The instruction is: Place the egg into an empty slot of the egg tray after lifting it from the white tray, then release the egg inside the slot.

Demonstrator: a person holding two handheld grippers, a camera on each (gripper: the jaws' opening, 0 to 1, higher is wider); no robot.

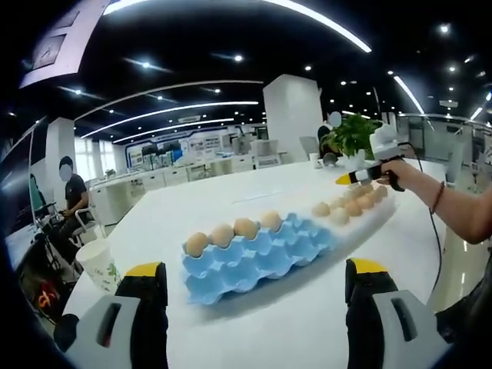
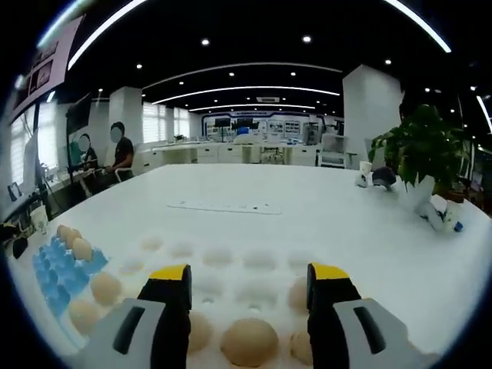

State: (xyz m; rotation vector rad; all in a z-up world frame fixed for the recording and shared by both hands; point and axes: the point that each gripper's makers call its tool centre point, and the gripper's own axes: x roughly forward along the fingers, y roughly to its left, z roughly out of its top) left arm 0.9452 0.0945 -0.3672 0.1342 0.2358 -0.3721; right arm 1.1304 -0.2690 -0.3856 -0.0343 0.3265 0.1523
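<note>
A wide white tabletop [image 1: 231, 207] in a bright open office. In the left gripper view, the left claw [image 1: 257, 296] stands open, its two yellow-tipped jaws spread wide over bare table and holding nothing. Just beyond it lies a blue egg tray [image 1: 261, 254] with four brown eggs in its far row; the rest of its slots are empty. Touching the blue tray's far right end is the white tray [image 1: 369, 219], carrying several more eggs. A person's hand [image 1: 403, 175] holds the right claw [image 1: 344, 179] low over the far end of the white tray. A paper cup [image 1: 100, 265] stands near the left edge, and a potted plant [image 1: 350, 134] sits far right.

In the right gripper view, the right claw [image 2: 250, 288] is open above the white tray [image 2: 231, 257], with one egg [image 2: 249, 342] lying between its jaws, near the camera. Whether the jaws touch it cannot be told. The blue egg tray [image 2: 58, 273] lies to the left.
</note>
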